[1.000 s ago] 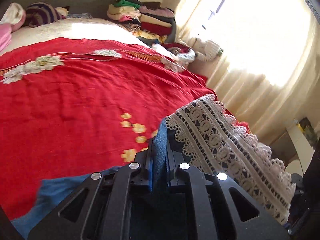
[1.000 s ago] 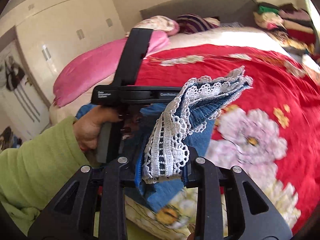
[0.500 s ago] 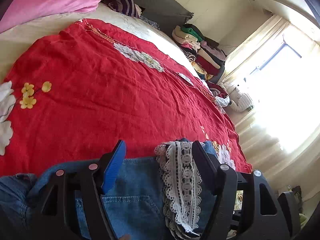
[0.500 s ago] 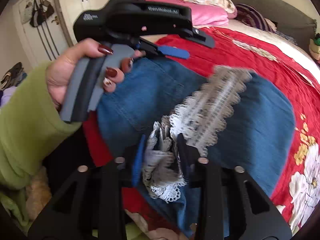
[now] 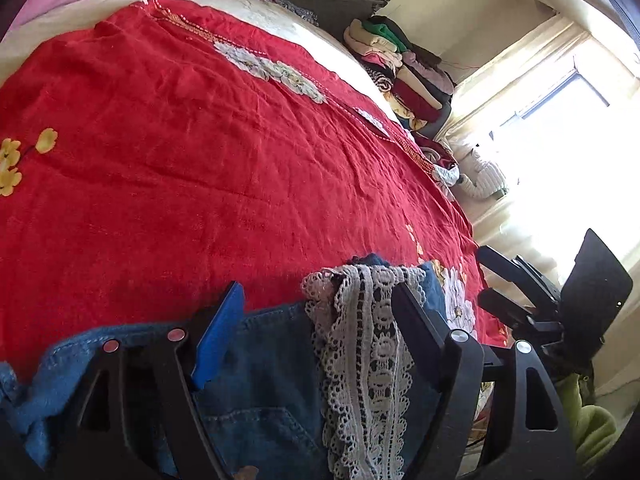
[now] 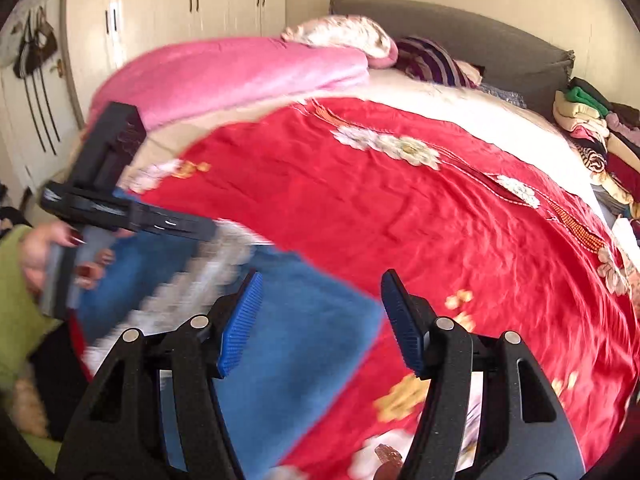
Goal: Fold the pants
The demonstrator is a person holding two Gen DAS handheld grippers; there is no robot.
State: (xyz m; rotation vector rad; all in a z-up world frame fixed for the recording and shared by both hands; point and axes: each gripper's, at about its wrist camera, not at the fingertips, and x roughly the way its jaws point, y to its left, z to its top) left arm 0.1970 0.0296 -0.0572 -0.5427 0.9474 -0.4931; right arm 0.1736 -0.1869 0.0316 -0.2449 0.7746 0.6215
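Note:
The blue denim pants [image 5: 264, 392] with a white lace hem [image 5: 368, 360] lie folded on the red bedspread [image 5: 200, 160] at its near edge. My left gripper [image 5: 316, 320] is open, its jaws wide apart over the denim and lace, holding nothing. In the right wrist view the pants [image 6: 304, 328] lie flat, blurred, with the lace [image 6: 208, 276] across them. My right gripper [image 6: 320, 316] is open and empty just above their right part. The left gripper [image 6: 132, 216] shows at the left in a hand.
A pink blanket [image 6: 240, 76] and pillows lie at the head of the bed. A stack of folded clothes [image 5: 400, 76] stands at the bed's far side by the bright window. Wardrobe doors [image 6: 192, 4] stand behind.
Both grippers have opened and let go of the pants, which now lie folded on the bedspread. The right gripper has drawn back and swung to the right.

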